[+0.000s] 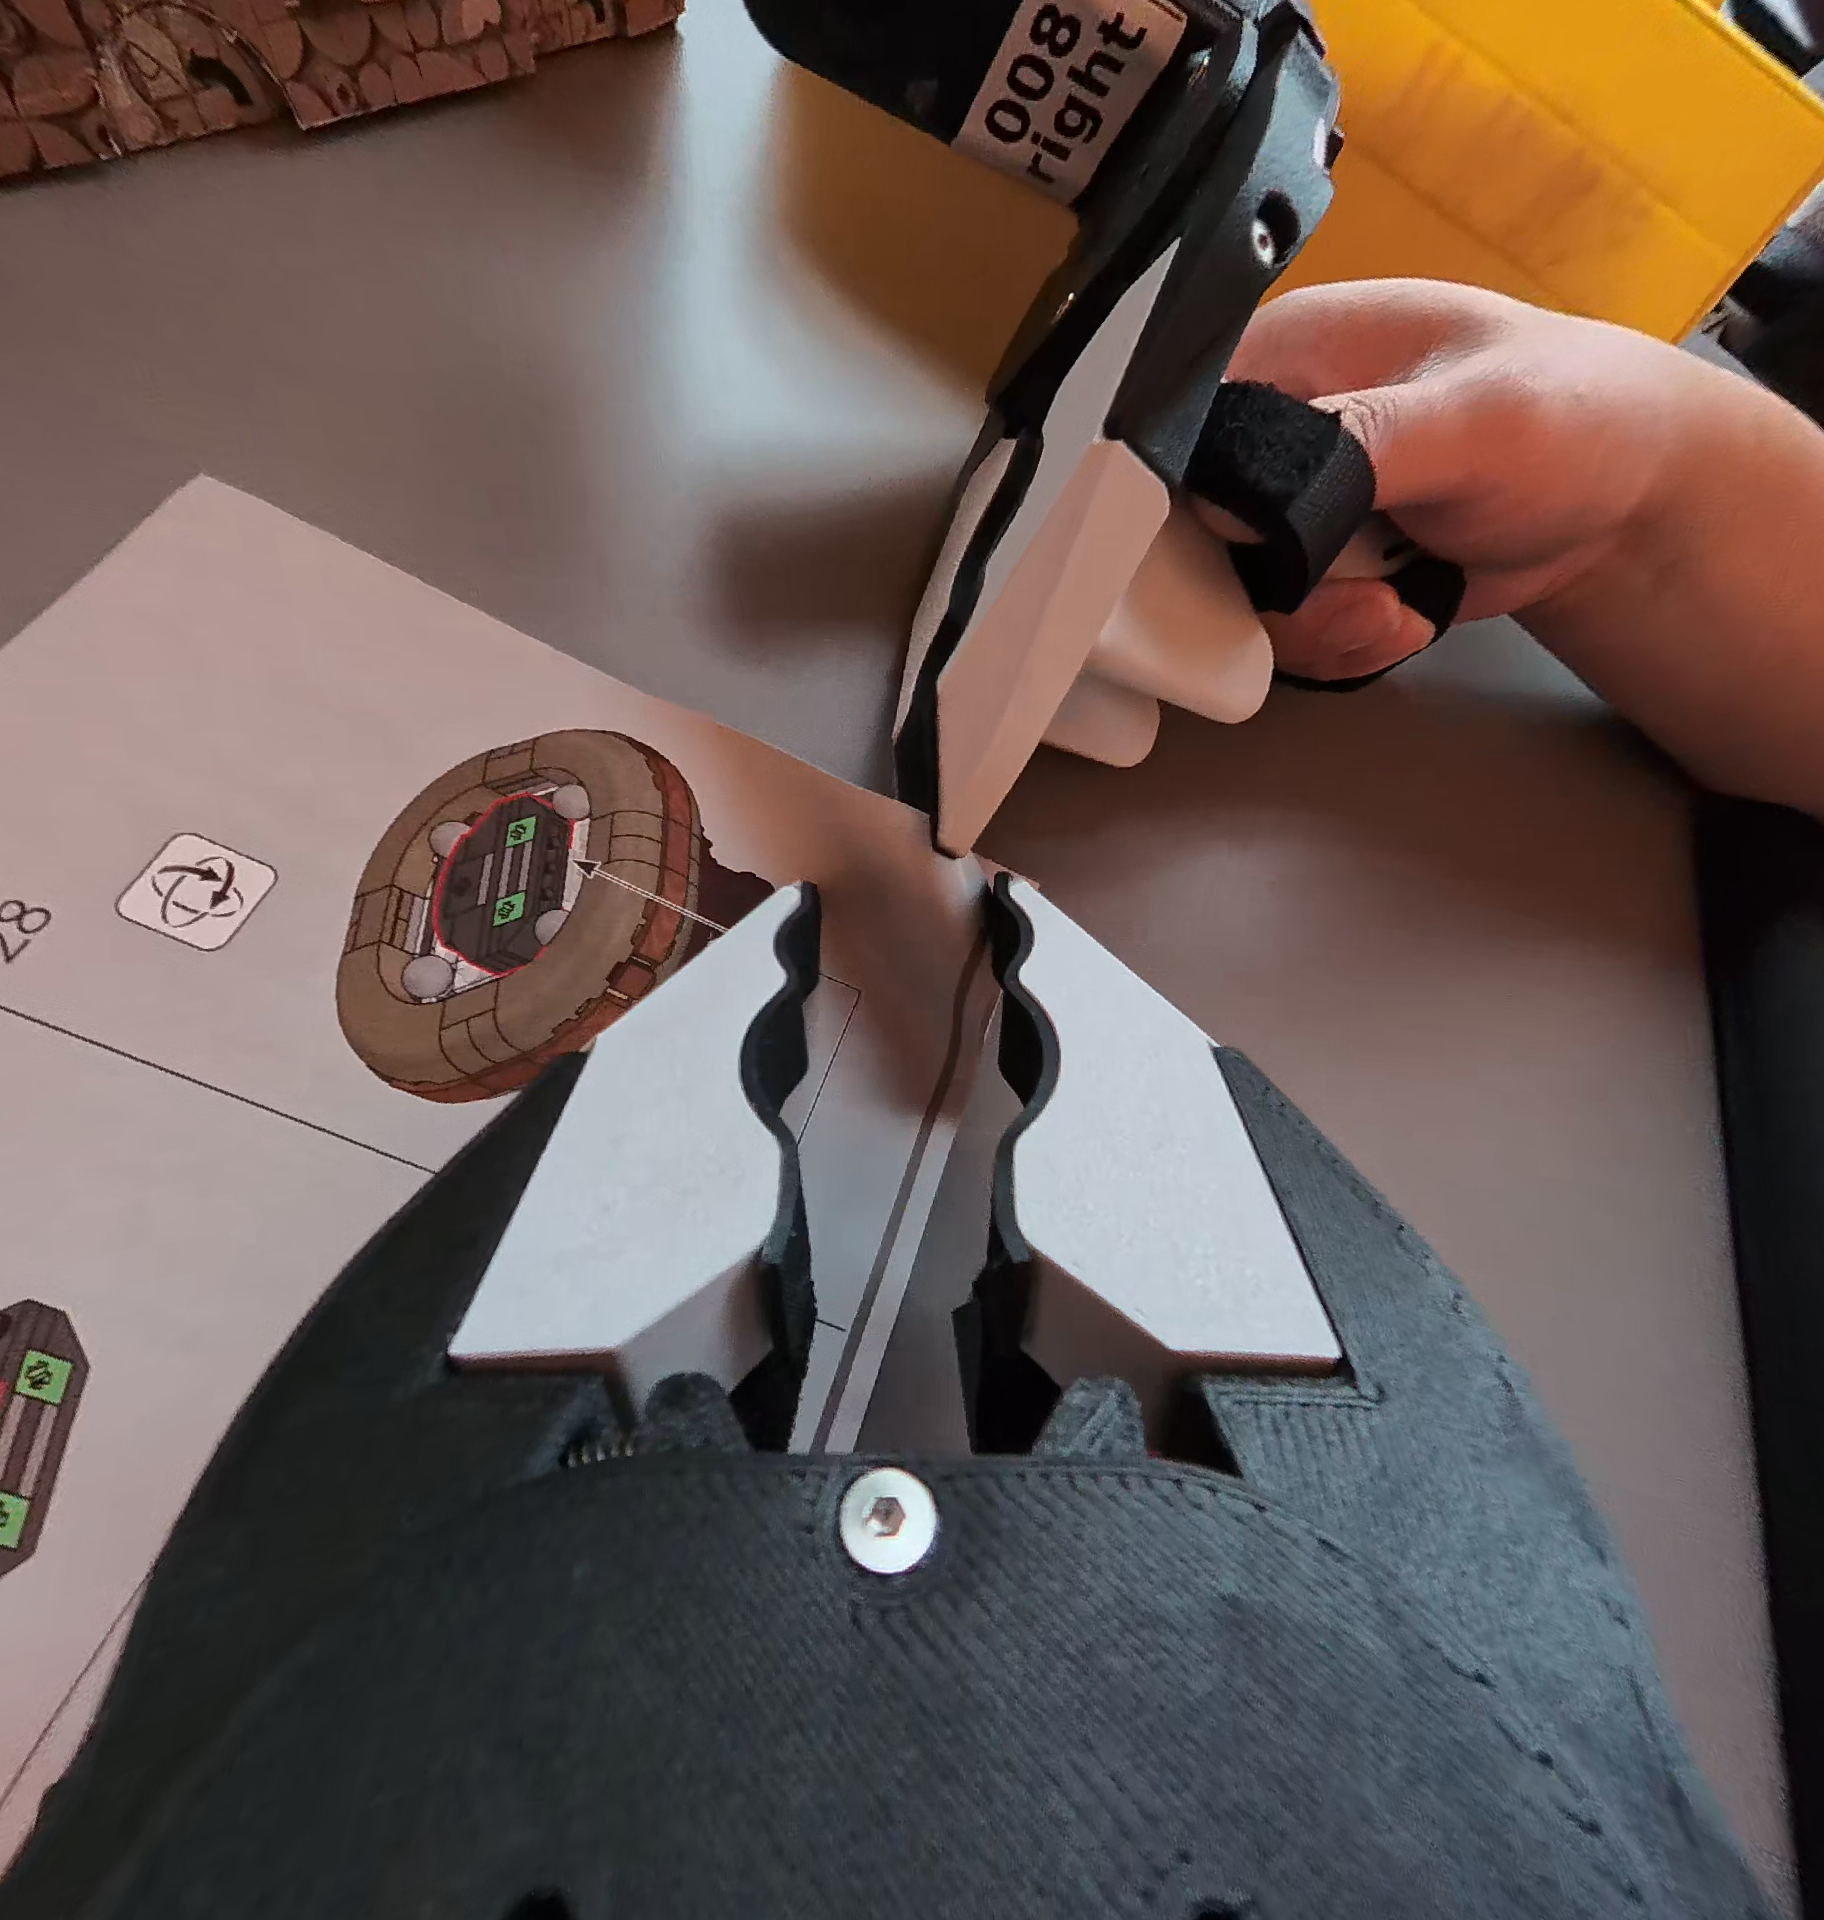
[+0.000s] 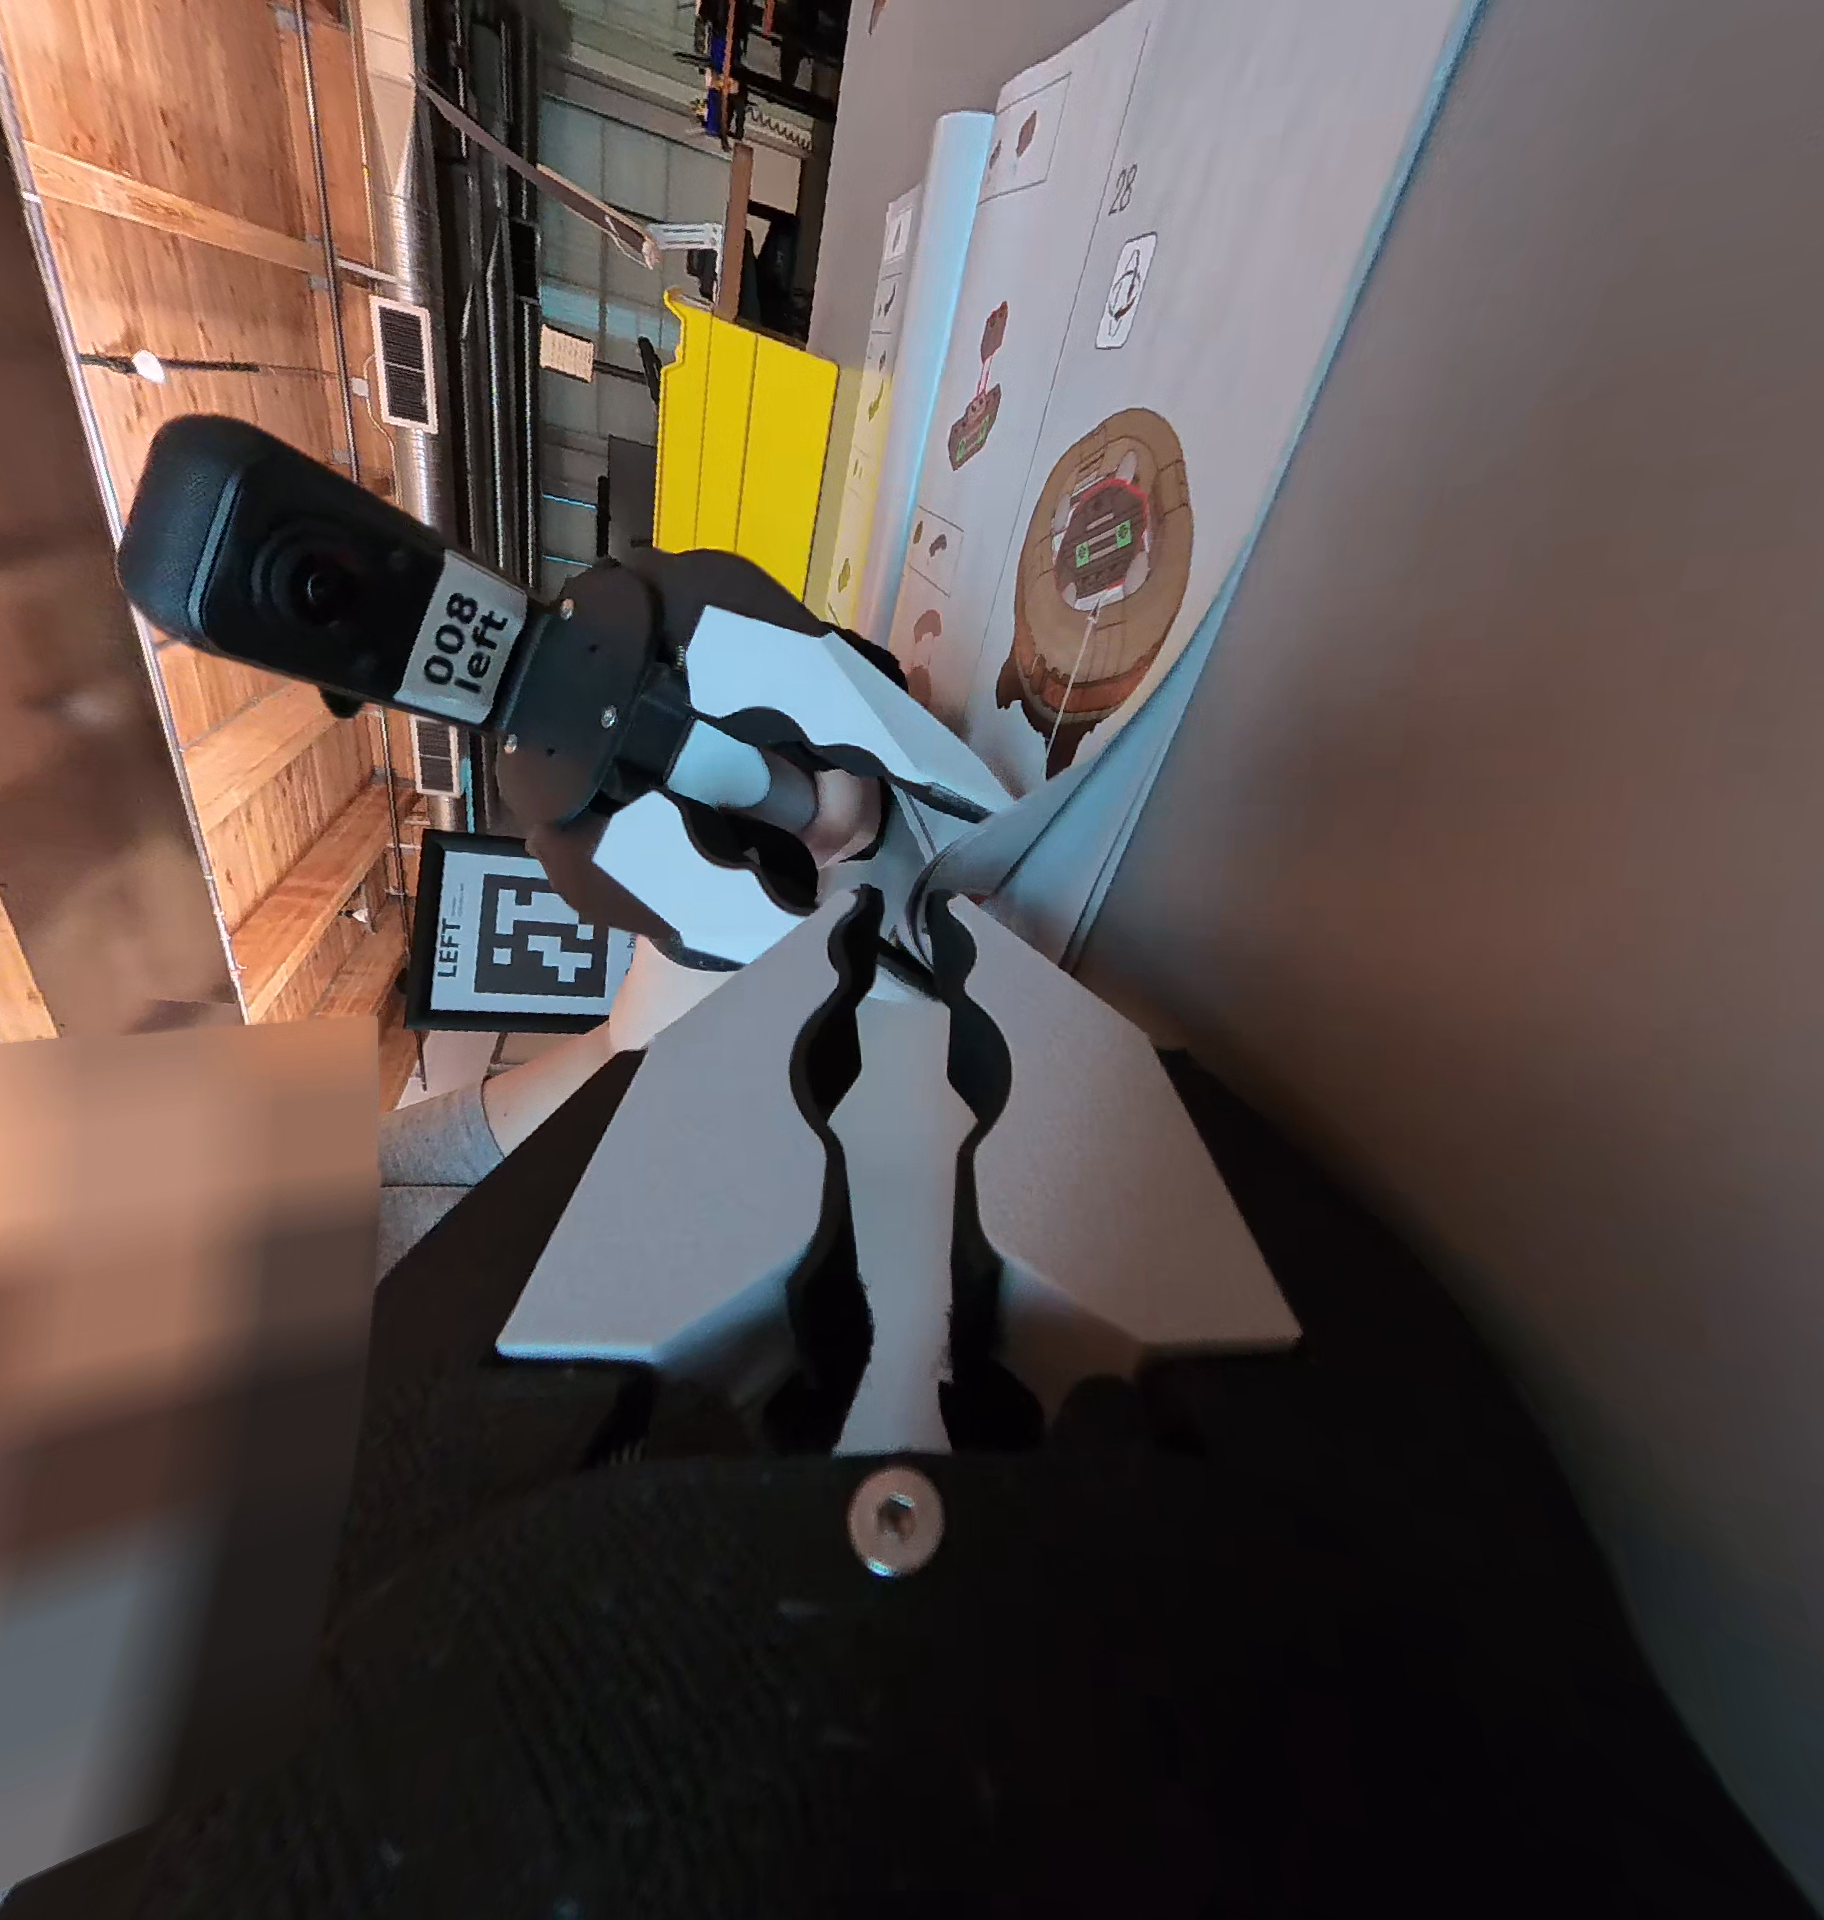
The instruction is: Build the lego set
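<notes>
**Booklet page pinched at its corner**

The instruction booklet (image 1: 264,790) lies open on the surface (image 1: 575,364). At its near corner a thin, floppy page is lifted; the right tongs (image 1: 949,842) appear nipped onto that corner, while the left tongs (image 1: 903,925) are held narrowly parted around the page edge. Paper is judged light and easily creased; only the very edge should be gripped. The brown lego model (image 1: 212,73) sits beyond the booklet.

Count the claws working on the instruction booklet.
2. The left claw straddles the lifted corner of the instruction booklet page from below; the right claw meets that same corner from above, tips almost touching the page. Neither visibly holds a brick.
</notes>
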Tool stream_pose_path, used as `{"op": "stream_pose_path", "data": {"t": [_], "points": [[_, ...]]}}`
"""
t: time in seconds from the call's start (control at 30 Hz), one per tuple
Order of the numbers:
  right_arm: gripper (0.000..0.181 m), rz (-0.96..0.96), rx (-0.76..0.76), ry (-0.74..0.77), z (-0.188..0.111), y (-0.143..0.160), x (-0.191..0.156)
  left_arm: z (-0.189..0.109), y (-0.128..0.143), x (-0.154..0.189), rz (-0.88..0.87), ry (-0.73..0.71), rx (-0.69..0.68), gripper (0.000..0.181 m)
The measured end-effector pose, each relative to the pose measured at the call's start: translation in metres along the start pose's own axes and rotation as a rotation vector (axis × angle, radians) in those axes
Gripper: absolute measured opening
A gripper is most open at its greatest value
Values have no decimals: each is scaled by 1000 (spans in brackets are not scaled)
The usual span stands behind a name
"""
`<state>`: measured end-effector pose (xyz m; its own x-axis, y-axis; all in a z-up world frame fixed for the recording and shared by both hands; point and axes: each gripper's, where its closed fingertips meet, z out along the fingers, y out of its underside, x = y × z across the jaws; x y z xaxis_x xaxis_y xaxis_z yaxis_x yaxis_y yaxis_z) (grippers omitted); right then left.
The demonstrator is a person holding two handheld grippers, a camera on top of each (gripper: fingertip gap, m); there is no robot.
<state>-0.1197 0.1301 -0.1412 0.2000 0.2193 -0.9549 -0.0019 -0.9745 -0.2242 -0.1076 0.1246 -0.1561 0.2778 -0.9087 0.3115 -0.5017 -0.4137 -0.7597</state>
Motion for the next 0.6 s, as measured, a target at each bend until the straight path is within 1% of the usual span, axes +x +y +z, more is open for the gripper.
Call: {"op": "stream_pose_path", "data": {"t": [0.17, 0.43, 0.6], "points": [[6, -19, -10, -2, 0, 1, 0, -2, -2, 0, -51, 39, 18, 28], [5, -32, -14, -22, 0, 2, -3, -7, -6, 4, -135, 127, 57, 28], [2, -26, -13, -47, -1, 1, -5, -9, -7, 3, -149, 133, 70, 24]]}}
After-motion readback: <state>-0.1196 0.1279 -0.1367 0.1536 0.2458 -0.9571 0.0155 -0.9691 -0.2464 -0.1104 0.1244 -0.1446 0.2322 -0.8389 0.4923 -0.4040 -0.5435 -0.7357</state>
